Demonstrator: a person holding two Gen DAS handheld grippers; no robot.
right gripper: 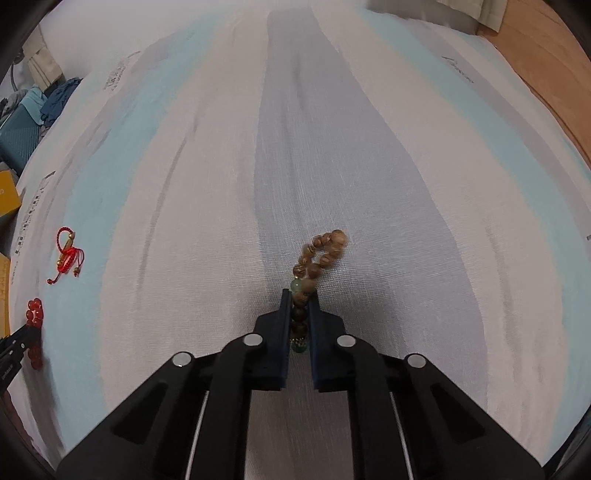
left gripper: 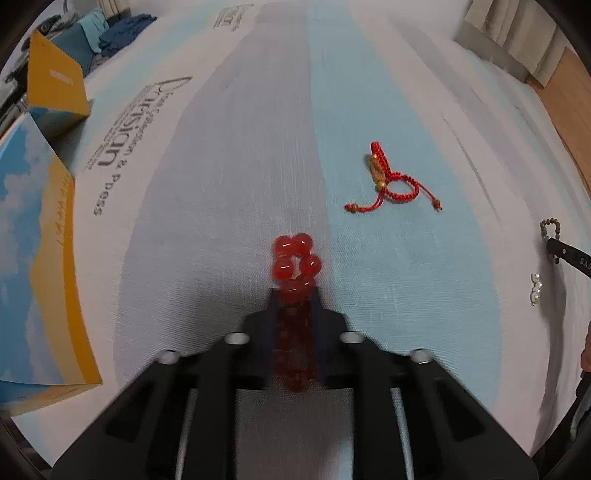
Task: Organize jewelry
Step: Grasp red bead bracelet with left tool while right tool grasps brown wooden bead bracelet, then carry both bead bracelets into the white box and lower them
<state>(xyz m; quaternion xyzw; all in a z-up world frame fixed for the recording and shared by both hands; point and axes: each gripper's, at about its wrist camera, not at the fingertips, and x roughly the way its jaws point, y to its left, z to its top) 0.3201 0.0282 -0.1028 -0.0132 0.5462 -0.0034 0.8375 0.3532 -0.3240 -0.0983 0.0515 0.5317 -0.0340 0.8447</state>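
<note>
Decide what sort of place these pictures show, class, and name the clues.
Probably a bedroom: the jewellery lies on a broad white, grey and pale-blue striped mattress, folded blue clothes are heaped at its far edge, and beige curtains hang above a wooden floor.

Blurred, half-legible lettering on bedsheet (left gripper: 155, 122)

A striped bedsheet (left gripper: 258, 166), white, grey and pale blue with printed lettering, covers the surface. At its left edge lies a yellow box (left gripper: 55, 85), next to a sky-printed box (left gripper: 33, 258). Beyond them, crumpled blue clothing (left gripper: 125, 31), perhaps on a chair. Wooden floor (right gripper: 546, 66) shows right.
</note>
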